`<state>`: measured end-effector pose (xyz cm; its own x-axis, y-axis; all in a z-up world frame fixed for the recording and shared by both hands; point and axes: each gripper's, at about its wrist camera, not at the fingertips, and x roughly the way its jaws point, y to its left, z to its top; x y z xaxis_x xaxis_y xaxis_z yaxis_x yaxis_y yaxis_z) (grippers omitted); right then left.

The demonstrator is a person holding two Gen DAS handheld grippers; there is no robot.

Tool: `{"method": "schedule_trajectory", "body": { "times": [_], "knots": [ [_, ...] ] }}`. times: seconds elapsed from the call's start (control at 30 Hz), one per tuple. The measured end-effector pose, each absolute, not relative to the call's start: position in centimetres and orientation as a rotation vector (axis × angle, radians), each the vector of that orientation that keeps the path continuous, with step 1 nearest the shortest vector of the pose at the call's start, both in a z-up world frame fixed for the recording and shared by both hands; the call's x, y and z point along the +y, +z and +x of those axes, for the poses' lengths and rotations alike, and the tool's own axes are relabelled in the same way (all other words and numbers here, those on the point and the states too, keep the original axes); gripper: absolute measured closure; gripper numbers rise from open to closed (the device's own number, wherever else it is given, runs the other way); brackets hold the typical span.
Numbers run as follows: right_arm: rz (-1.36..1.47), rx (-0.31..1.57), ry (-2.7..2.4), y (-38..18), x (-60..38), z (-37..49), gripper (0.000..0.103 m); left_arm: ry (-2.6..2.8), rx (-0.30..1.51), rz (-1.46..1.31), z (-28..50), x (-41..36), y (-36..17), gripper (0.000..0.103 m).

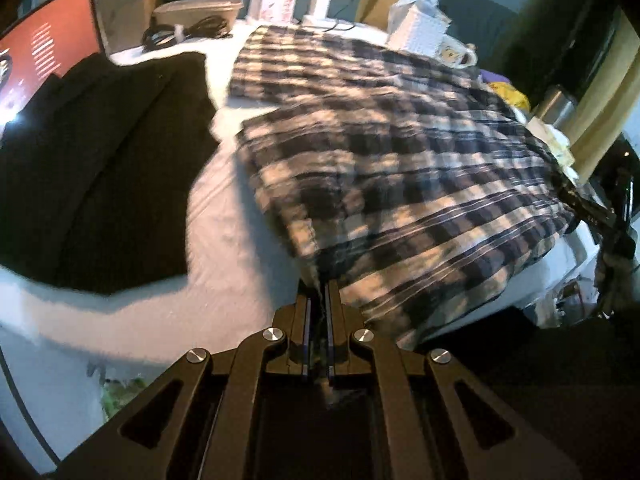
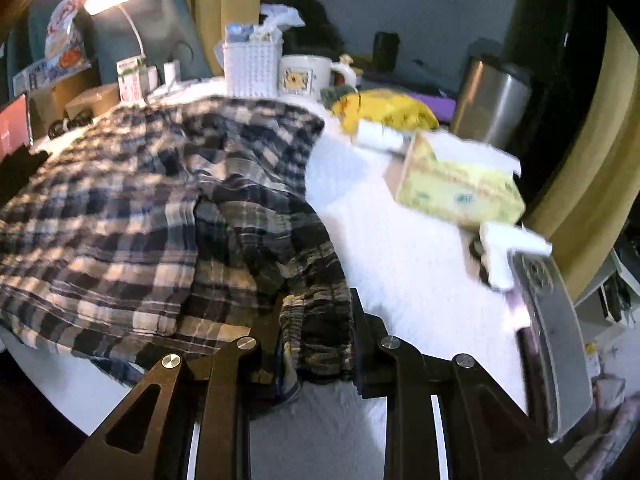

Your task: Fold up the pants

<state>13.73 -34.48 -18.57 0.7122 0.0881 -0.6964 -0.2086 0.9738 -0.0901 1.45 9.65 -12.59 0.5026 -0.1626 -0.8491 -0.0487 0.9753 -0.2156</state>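
The plaid pants [image 1: 392, 152] lie spread on a white-covered table [image 1: 236, 280], both legs reaching toward the far end. My left gripper [image 1: 320, 292] is shut on the near hem edge of one leg, the cloth pinched between the two fingers. In the right wrist view the pants [image 2: 132, 208] lie to the left, and their gathered elastic waistband [image 2: 316, 332] sits between the fingers of my right gripper [image 2: 316, 300], which is closed on it. The right gripper also shows at the far right edge of the left wrist view [image 1: 612, 232].
A black garment [image 1: 92, 168] and a red-lit monitor [image 1: 40, 52] are at the left. A white basket [image 2: 252, 68], a mug [image 2: 308, 76], a yellow bag [image 2: 388, 110], a tissue box [image 2: 456, 184] and a steel canister [image 2: 488, 100] stand at the back and right.
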Motion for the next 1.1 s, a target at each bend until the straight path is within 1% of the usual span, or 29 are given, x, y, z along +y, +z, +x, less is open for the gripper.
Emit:
{"method": "schedule_trajectory", "body": {
  "times": [0.1, 0.2, 0.23, 0.27, 0.3, 0.33, 0.37, 0.4, 0.63, 0.73, 0.83, 0.87, 0.9, 0.93, 1.0, 1.03, 1.07, 1.1],
  "knots": [
    [-0.164, 0.765, 0.155, -19.4, -34.8, 13.4, 0.078, -0.044, 1.046, -0.235, 1.3, 11.0, -12.4, 0.098],
    [-0.162, 0.76, 0.158, -19.1, -35.0, 13.1, 0.077, -0.024, 0.982, -0.207, 1.6, 11.8, -10.7, 0.098],
    [-0.152, 0.764, 0.16, -19.0, -35.2, 13.1, 0.07, -0.018, 0.961, -0.193, 1.9, 12.0, -10.2, 0.097],
    [-0.141, 0.762, 0.155, -18.7, -35.4, 13.0, 0.065, -0.012, 0.931, -0.18, 2.4, 12.2, -9.7, 0.092],
    [-0.136, 0.75, 0.143, -18.3, -35.7, 12.9, 0.053, -0.009, 0.905, -0.17, 3.1, 12.4, -9.3, 0.071],
    [-0.128, 0.737, 0.137, -17.9, -36.0, 12.8, 0.045, -0.007, 0.882, -0.165, 4.0, 12.6, -9.1, 0.056],
    [-0.113, 0.717, 0.14, -17.3, -36.2, 12.6, 0.044, -0.001, 0.859, -0.169, 5.1, 12.9, -9.0, 0.035],
    [-0.096, 0.7, 0.149, -16.7, -36.5, 12.6, 0.044, -0.01, 0.837, -0.179, 6.3, 13.2, -9.0, 0.033],
    [-0.095, 0.637, 0.169, -13.7, -36.4, 14.3, 0.043, -0.019, 0.895, -0.158, 13.7, 14.0, -11.4, 0.034],
    [-0.119, 0.637, 0.169, -13.0, -36.2, 15.6, 0.043, -0.031, 0.947, -0.171, 14.4, 14.3, -12.8, 0.034],
    [-0.146, 0.652, 0.165, -13.0, -35.9, 17.0, 0.043, -0.054, 0.943, -0.134, 13.7, 12.9, -13.2, 0.034],
    [-0.153, 0.66, 0.166, -13.1, -35.7, 17.5, 0.043, -0.074, 0.945, -0.116, 13.3, 12.2, -13.3, 0.038],
    [-0.158, 0.668, 0.168, -13.3, -35.5, 18.0, 0.043, -0.091, 0.947, -0.102, 13.0, 11.5, -13.4, 0.049],
    [-0.161, 0.674, 0.174, -13.4, -35.3, 18.5, 0.043, -0.093, 0.945, -0.084, 12.6, 11.1, -13.4, 0.052],
    [-0.165, 0.685, 0.191, -13.8, -34.6, 19.4, 0.043, -0.106, 0.943, -0.061, 11.8, 9.9, -13.4, 0.075],
    [-0.168, 0.69, 0.2, -14.0, -34.2, 19.8, 0.043, -0.101, 0.937, -0.051, 11.5, 9.5, -13.4, 0.081],
    [-0.171, 0.694, 0.211, -14.1, -33.8, 20.3, 0.043, -0.088, 0.929, -0.036, 11.2, 9.2, -13.3, 0.09],
    [-0.172, 0.697, 0.221, -14.3, -33.4, 20.6, 0.043, -0.072, 0.915, -0.023, 11.0, 8.9, -13.2, 0.093]
  ]
}}
